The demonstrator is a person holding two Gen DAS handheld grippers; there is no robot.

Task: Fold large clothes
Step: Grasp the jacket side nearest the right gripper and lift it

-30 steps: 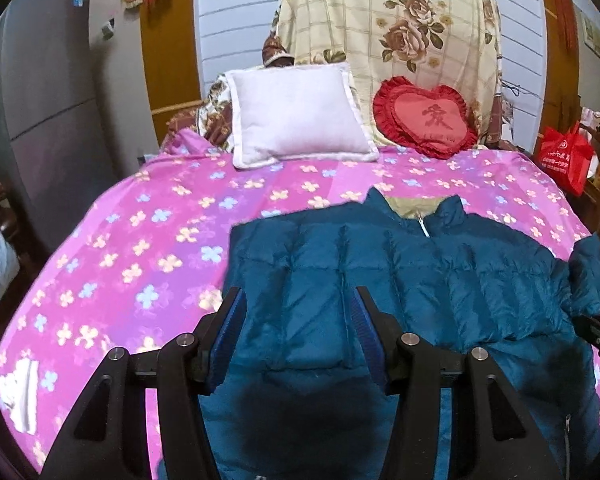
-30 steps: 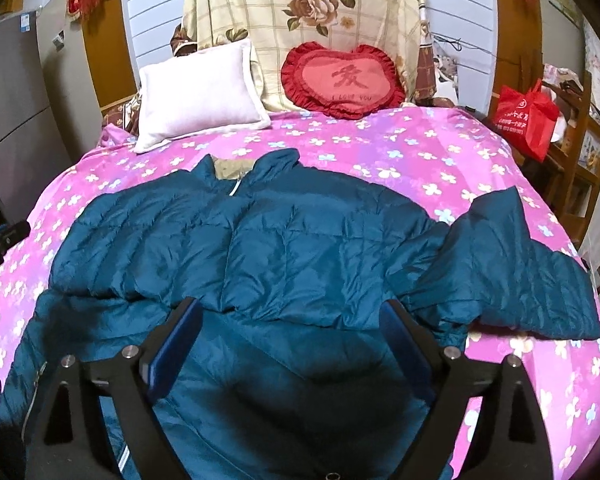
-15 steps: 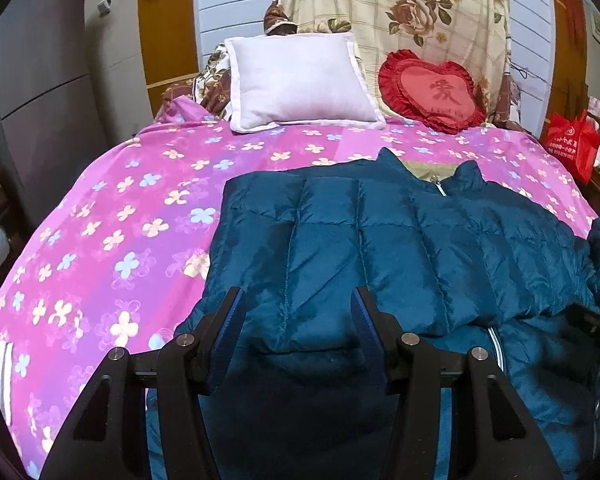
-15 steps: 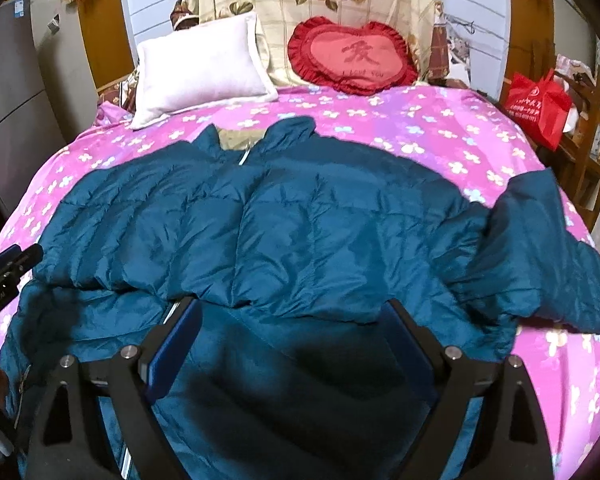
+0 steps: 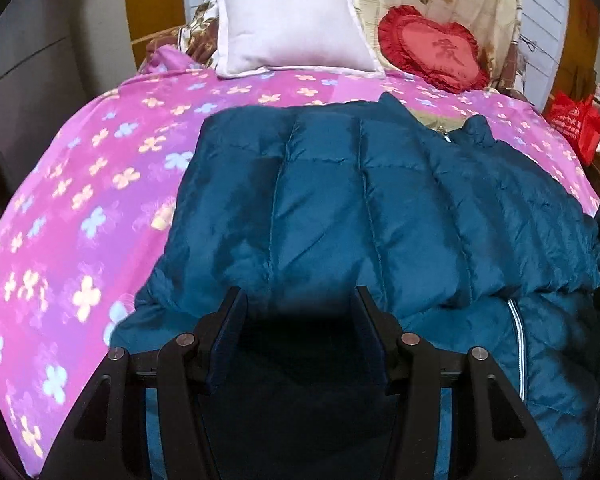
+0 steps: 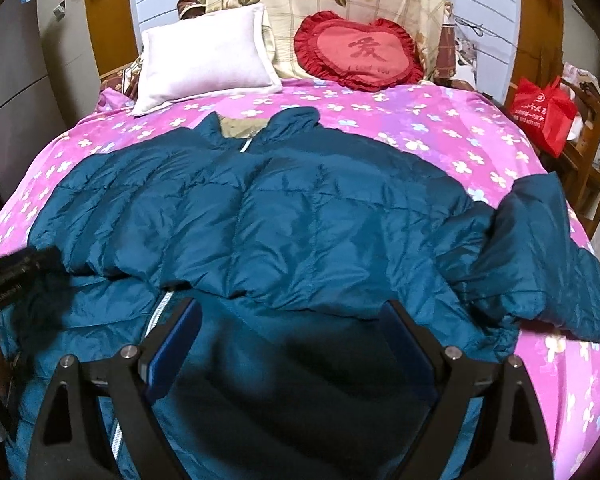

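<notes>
A: Where does the teal down jacket (image 6: 284, 216) lie?

B: Spread across the pink floral bedspread (image 6: 440, 128), collar toward the headboard edge with the white pillow (image 6: 208, 56) and red heart cushion (image 6: 356, 52), hem toward the near edge of the bed. Its long axis runs from near edge to headboard. One sleeve is already laid across the chest; the other sleeve (image 6: 540, 252) trails out toward the right edge of the bed.

A: And the grippers?

B: Both hover over the near part of the jacket, pointing down and toward the headboard. The left gripper (image 5: 298, 312) has its jaws partly spread, nothing pinched, with the lower edge of the folded-over sleeve just ahead of the tips. The right gripper (image 6: 294, 320) stands spread wide, also empty, just short of the same fold edge.

A: Which one is nearer the loose sleeve?

B: The right, I'd judge. That sleeve lies ahead of it and off to its right, well apart from the left gripper, which sits over the jacket's left side. In the right view the left gripper shows only as a dark shape at the left edge.

A: What differs from a second ago?

B: Both views have closed in on the jacket. The left has dropped and tilted down: the pillow has slid up the frame and the quilted panels fill more of it. The right moved less, and barely at all over the last half second. Neither opening has changed, and the jacket lies as it did.
</notes>
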